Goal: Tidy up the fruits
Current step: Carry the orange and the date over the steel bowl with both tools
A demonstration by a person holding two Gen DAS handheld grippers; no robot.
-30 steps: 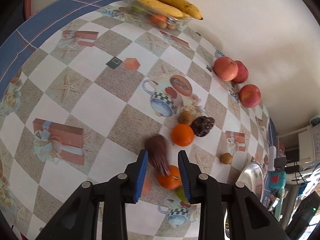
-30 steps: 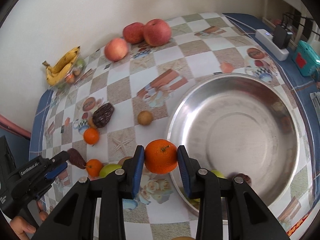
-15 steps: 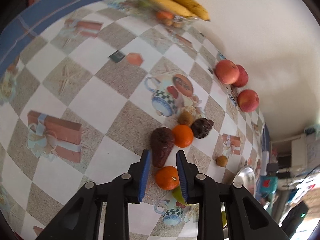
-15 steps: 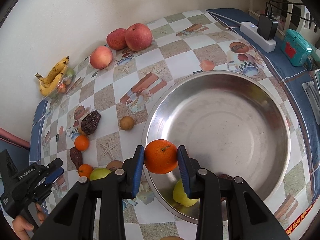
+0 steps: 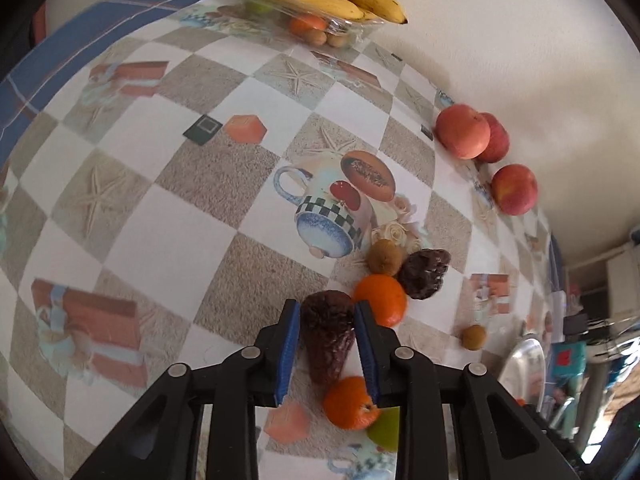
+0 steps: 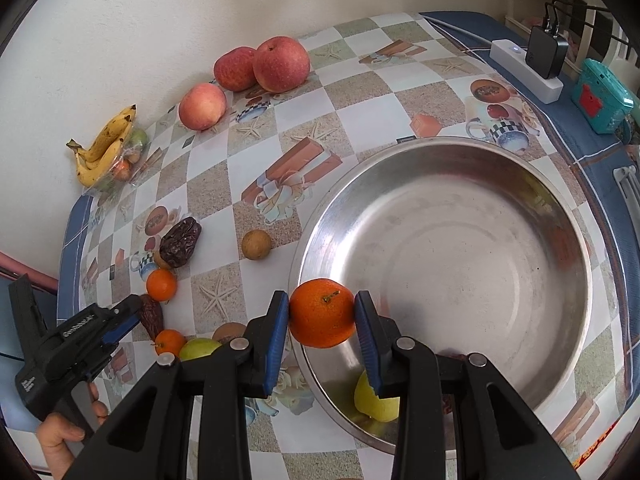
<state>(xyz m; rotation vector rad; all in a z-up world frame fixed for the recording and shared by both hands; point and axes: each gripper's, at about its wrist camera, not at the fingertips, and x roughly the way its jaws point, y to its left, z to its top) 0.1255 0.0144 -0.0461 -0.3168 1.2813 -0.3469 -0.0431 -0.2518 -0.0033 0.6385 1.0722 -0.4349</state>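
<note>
In the left wrist view my left gripper (image 5: 325, 305) straddles a dark brown date (image 5: 326, 336) lying on the checked cloth. Its blue pads touch both sides of the date, so it is shut on it. A mandarin (image 5: 380, 300) sits just right of the date and another mandarin (image 5: 350, 404) lies under the right finger. In the right wrist view my right gripper (image 6: 322, 300) is shut on a mandarin (image 6: 322, 318), held over the near-left rim of the steel bowl (image 6: 400, 152). A yellow-green fruit (image 6: 376, 396) lies in the bowl.
A wrinkled date (image 5: 425, 278), two small brown fruits (image 5: 385, 256) (image 5: 474, 336) and a green fruit (image 5: 386, 428) crowd the left gripper. Apples (image 6: 280, 64) and bananas (image 6: 104, 148) line the wall. A power strip (image 6: 524, 68) and teal box (image 6: 602, 96) stand beyond the bowl.
My left gripper has come down and forward, so the date now sits between its pads. The right gripper has carried its mandarin from beside the bowl to over its rim.
</note>
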